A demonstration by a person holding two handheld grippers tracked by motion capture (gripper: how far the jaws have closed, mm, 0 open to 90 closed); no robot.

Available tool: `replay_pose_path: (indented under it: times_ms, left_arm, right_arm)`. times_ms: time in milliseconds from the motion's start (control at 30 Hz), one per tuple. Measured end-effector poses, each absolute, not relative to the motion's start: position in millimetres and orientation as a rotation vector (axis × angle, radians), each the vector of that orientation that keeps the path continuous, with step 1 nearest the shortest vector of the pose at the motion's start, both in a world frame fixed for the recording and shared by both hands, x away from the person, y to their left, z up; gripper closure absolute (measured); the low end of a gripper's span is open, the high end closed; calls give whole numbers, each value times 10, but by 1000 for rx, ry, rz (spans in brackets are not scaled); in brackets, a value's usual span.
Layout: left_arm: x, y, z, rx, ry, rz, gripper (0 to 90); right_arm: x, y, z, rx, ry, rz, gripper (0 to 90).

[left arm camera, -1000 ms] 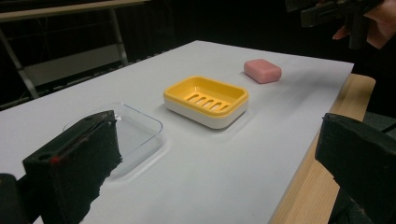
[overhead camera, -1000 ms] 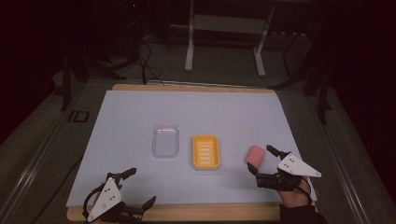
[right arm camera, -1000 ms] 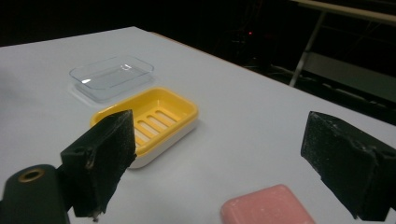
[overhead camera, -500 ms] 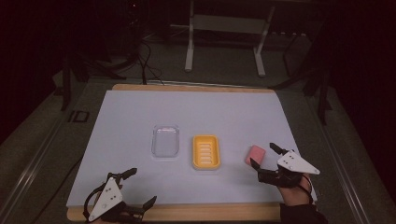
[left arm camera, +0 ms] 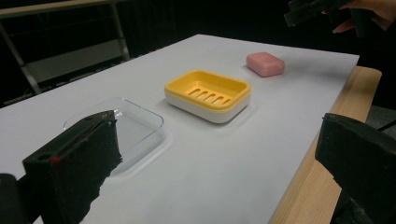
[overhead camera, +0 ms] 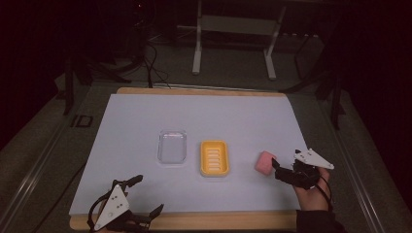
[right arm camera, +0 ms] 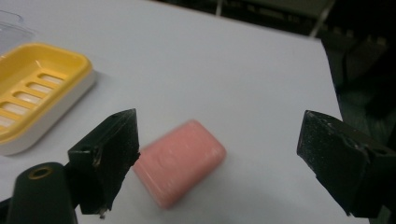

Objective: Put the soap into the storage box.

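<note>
Jaws wide (blurred) by pink soap [right arm camera: 180, 161]

Each black claw [overhead camera: 281, 171] carries a grey three-cornered plate, and the person wears dark sleeves.

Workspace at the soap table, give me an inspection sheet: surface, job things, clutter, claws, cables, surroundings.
Surface: white sheet over a wooden board, flat.
Job's things: pink soap bar lying on the sheet, right of the yellow soap dish; clear lid left of the dish.
Clutter: nothing seen.
Claws: right claw open, just beside the soap, not gripping; left claw open, nothing in it, at the near edge.
Cables: dark cables on the floor beyond the board.
Surroundings: dim room, metal stand behind.
</note>
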State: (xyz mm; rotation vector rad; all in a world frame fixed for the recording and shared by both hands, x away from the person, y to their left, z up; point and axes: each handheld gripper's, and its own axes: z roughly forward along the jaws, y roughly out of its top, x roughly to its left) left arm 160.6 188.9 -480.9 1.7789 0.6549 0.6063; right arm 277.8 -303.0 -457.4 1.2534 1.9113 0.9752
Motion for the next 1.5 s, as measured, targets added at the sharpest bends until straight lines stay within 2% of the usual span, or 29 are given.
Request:
replay_pose_path:
  times_ms: [267, 467, 567, 767, 800, 1033, 1100, 1400, 1500]
  left_arm:
    - [1608, 1886, -4813, 1784, 656, 607, 3]
    - [1619, 1880, -4821, 1789, 660, 607, 3]
    - [1620, 1879, -4823, 1791, 660, 607, 3]
    - [1620, 1879, -4826, 1794, 660, 608, 3]
    - [1621, 1877, -4826, 1794, 659, 608, 3]
    - [1618, 1872, -4828, 1799, 660, 612, 3]
    - [1618, 1871, -4828, 1801, 659, 613, 3]
    - [1620, 1867, -4831, 1806, 658, 616, 3]
    - [1618, 1865, -4831, 1807, 657, 616, 3]
  right_arm:
    - [2834, -3244, -4496, 1410, 1939, 885, 117]
    - [2826, -3294, -4427, 1380, 1945, 797, 100]
    - [2840, -3281, -4436, 1452, 2027, 805, 164]
    - [2896, -3224, -4600, 1613, 2142, 556, 168]
    - [2899, -3220, -4615, 1664, 2146, 544, 192]
    - [2873, -3153, -4570, 1688, 2191, 503, 185]
    - [2863, -3132, -4544, 1709, 2197, 491, 222]
    - [2817, -2984, -4546, 1661, 2304, 333, 202]
    - [2794, -2932, -4570, 1739, 2319, 321, 200]
